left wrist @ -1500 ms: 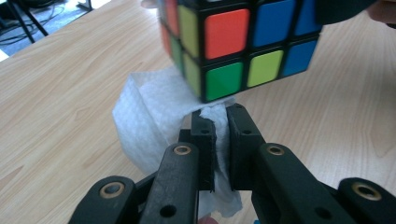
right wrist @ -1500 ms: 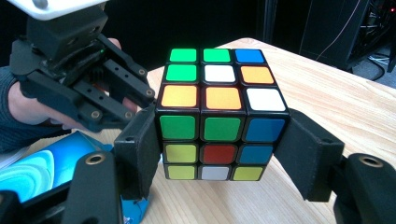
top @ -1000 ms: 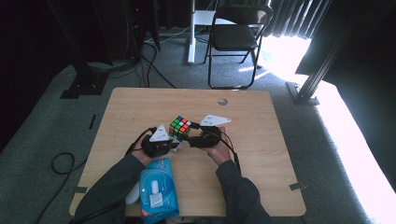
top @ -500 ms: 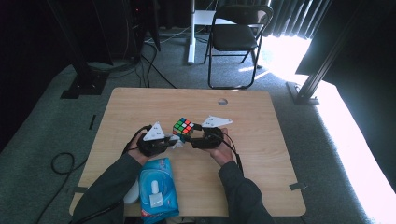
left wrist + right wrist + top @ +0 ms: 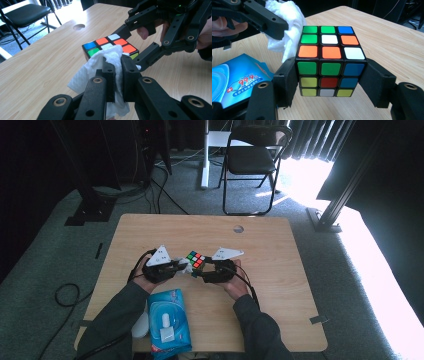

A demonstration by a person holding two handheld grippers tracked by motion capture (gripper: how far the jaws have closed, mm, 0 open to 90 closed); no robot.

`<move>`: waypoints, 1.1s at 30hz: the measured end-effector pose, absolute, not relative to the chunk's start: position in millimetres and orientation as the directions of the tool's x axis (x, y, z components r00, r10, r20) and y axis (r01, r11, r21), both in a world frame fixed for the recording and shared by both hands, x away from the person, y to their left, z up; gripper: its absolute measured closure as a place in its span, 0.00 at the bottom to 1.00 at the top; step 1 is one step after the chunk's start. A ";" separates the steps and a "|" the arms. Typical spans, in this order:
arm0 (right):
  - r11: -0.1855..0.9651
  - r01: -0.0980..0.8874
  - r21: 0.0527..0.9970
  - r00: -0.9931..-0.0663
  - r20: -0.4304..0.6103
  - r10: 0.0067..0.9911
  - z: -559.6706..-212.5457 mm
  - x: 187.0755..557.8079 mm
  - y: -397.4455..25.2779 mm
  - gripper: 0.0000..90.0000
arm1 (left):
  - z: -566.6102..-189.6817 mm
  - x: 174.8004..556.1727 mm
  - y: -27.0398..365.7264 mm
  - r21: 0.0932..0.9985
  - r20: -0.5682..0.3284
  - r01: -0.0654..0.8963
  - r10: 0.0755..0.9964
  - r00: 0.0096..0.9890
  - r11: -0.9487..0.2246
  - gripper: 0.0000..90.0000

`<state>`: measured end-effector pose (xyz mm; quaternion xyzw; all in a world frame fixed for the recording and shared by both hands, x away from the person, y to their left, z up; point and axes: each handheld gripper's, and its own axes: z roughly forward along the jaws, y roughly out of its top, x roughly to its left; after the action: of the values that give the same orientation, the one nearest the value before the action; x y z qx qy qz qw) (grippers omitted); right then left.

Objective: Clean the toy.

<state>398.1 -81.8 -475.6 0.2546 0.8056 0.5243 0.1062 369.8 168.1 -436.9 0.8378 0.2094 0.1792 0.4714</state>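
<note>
Hands meet over the middle of the wooden table — the right gripper has its jaws clamped on two opposite sides of the puzzle cube, holding it near the tabletop. The left gripper, jaws pinched tight on a crumpled white wipe, presses that wipe against the cube's side. A blue wipe packet lies just beside the left forearm.

I see the scrambled, black-edged plastic puzzle cube upright between my right gripper's jaws, and the crumpled white paper wipe pinched in my left gripper, touching the cube's side.
</note>
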 end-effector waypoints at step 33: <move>0.247 0.300 0.921 -0.825 0.120 0.552 -462.0 401.8 -84.3 0.38 | -466.3 371.6 150.6 0.777 0.115 0.215 0.469 0.875 -0.591 0.92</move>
<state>401.8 -84.3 -462.0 0.2726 0.7813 0.5495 0.1149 371.6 150.6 -466.3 0.8782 0.1948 0.1560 0.4080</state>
